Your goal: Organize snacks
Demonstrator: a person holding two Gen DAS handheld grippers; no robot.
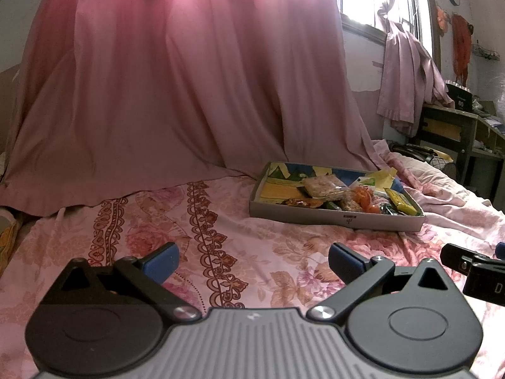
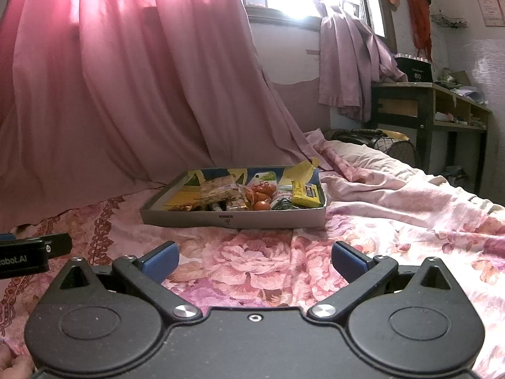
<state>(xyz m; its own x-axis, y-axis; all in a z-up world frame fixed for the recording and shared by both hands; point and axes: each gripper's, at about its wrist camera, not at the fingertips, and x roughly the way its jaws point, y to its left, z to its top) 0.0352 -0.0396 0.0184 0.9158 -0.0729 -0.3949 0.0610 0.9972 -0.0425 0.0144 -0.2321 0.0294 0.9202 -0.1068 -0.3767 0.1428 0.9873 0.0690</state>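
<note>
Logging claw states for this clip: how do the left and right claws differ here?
The left claw sits further left of the snack box, which lies ahead to its right; the right claw faces the box almost straight on. The left claw's body looks grey and ribbed, the right's plain black. Both are open, empty, blue-padded and above the bedsheet.

Matt cardboard tray [image 2: 233, 218] holds glossy plastic snack wrappers [image 2: 305, 193]; soft printed cloth bedsheet [image 2: 252, 252]; matt pink curtain [image 2: 126, 79].
</note>
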